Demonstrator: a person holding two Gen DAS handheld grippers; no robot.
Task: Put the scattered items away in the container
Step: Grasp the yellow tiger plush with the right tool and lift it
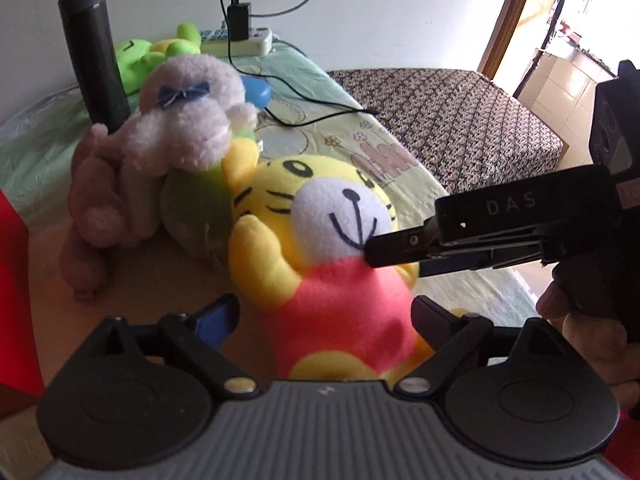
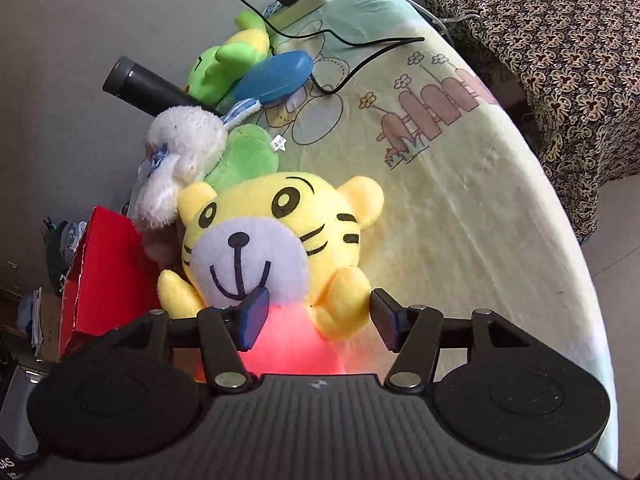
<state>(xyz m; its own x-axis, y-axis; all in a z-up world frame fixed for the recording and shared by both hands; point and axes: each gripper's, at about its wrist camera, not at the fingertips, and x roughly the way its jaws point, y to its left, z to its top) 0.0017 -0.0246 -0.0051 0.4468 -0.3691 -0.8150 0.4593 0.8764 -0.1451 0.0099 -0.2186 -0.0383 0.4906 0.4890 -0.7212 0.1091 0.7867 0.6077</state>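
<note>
A yellow tiger plush [image 1: 320, 216] in a red shirt lies between the open jaws of my left gripper [image 1: 326, 318]. My right gripper [image 2: 320, 318] is open around the tiger's [image 2: 276, 232] chest from the other side; it shows in the left wrist view [image 1: 400, 248] touching the tiger's chin. A white lamb plush [image 1: 192, 108] with a green body leans behind the tiger, also in the right wrist view [image 2: 180, 156]. A red box [image 2: 108, 276] stands at the left. A green frog plush [image 2: 224, 64] lies farther back.
A tall black flask [image 1: 94, 52] stands behind the plush toys. A blue case [image 2: 276, 76], a power strip [image 1: 248, 42] with a black charger and cable lie on the patterned sheet [image 2: 460, 200]. A floral-covered bed [image 1: 460, 116] is to the right.
</note>
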